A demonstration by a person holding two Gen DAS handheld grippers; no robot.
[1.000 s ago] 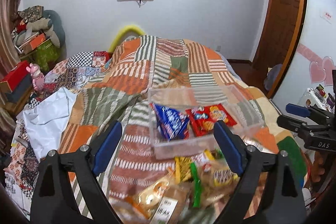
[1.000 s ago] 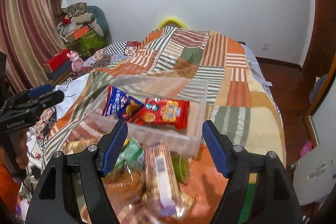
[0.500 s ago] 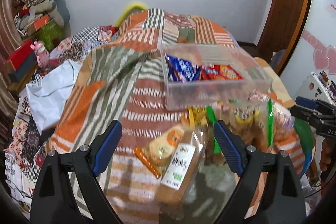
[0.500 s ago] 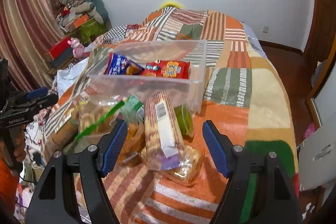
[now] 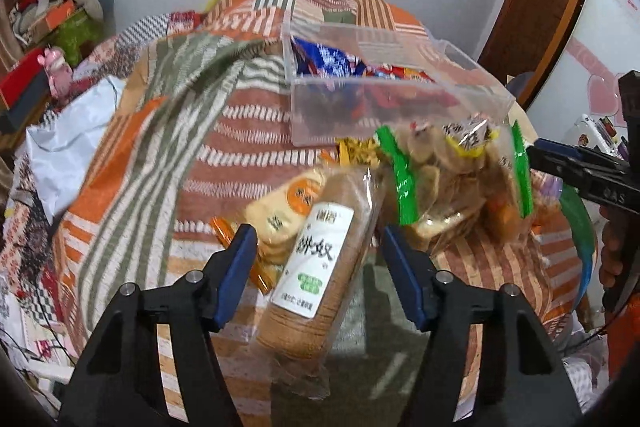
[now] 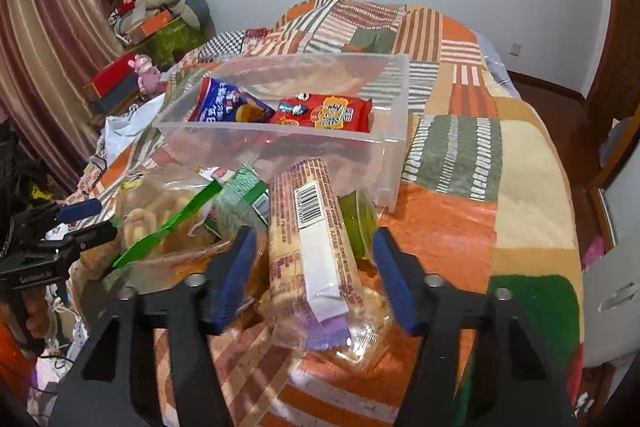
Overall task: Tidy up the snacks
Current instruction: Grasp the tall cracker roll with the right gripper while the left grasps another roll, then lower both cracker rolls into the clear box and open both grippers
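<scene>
- Left wrist view: the left hand-held gripper (image 5: 318,265) is spread open, its blue pads either side of a long brown biscuit pack (image 5: 314,259) lying on the patchwork bed (image 5: 132,163), not pinching it.
- Ahead and to its right sits a green-edged bag of cookies (image 5: 452,179); past that, the clear plastic bin (image 5: 384,107) with snacks inside.
- Right wrist view: the right hand-held gripper (image 6: 314,269) is released too, jaws wide around a striped cracker sleeve (image 6: 316,247).
- Straight ahead stands the bin (image 6: 296,143), holding a blue chip bag (image 6: 228,103) and a red snack pack (image 6: 328,111).
</scene>
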